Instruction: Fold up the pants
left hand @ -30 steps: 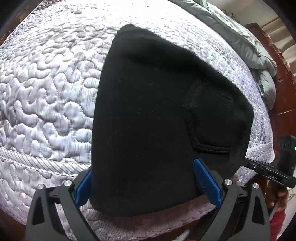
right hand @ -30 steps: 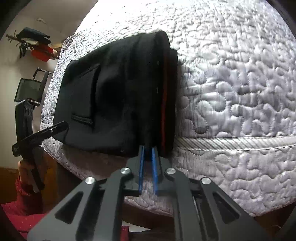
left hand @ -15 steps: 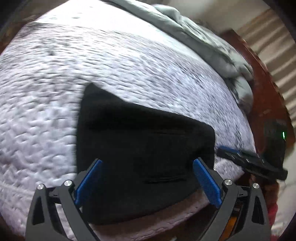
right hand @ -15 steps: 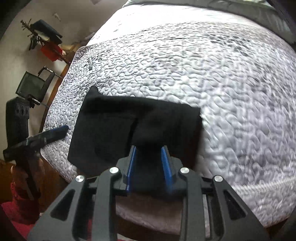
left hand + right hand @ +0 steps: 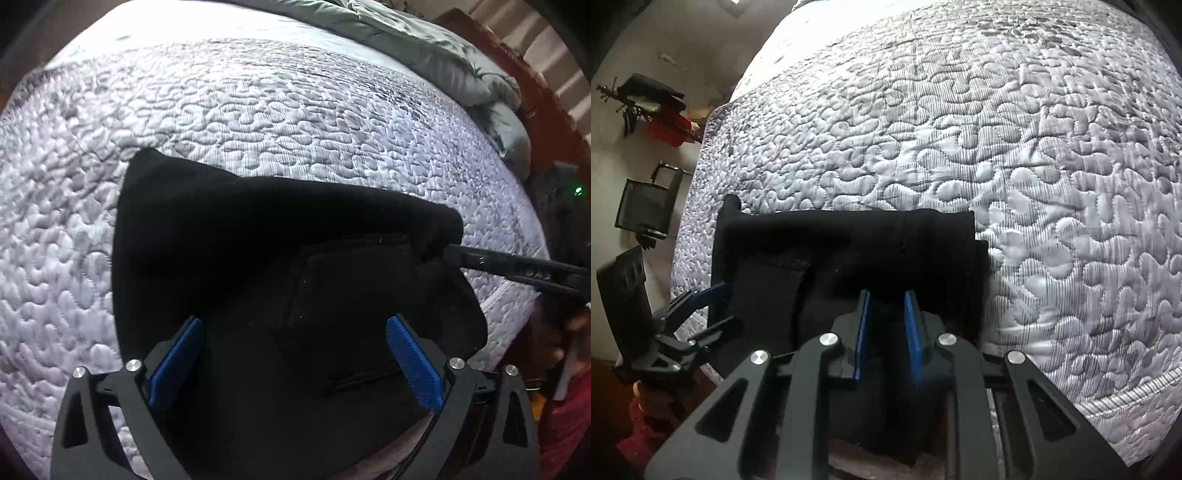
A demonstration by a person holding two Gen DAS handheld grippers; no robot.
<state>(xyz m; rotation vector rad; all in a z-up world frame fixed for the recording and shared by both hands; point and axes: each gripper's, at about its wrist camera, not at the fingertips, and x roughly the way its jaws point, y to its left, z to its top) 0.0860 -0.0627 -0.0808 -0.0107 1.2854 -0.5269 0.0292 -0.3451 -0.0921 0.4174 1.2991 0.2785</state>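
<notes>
The black pants [image 5: 266, 258] lie folded into a thick rectangle at the near edge of the quilted mattress, a back pocket [image 5: 347, 302] facing up. They also show in the right wrist view [image 5: 849, 258]. My left gripper [image 5: 295, 362] is open wide over the near part of the bundle, holding nothing. My right gripper [image 5: 886, 328] is partly open, its blue pads [image 5: 863, 325] standing apart over the pants' near right portion; it shows in the left wrist view [image 5: 517, 269] touching the bundle's right corner.
The grey-white quilted mattress [image 5: 1034, 147] fills both views. A grey duvet [image 5: 424, 55] is bunched at the far right by a wooden headboard [image 5: 546, 122]. A chair [image 5: 646, 206] and red items [image 5: 668, 129] stand by the wall on the left.
The right gripper, shut on the pants' edge a second ago, has opened and let go. Both grippers pulled back and up; the folded pants now lie flat on the mattress.
</notes>
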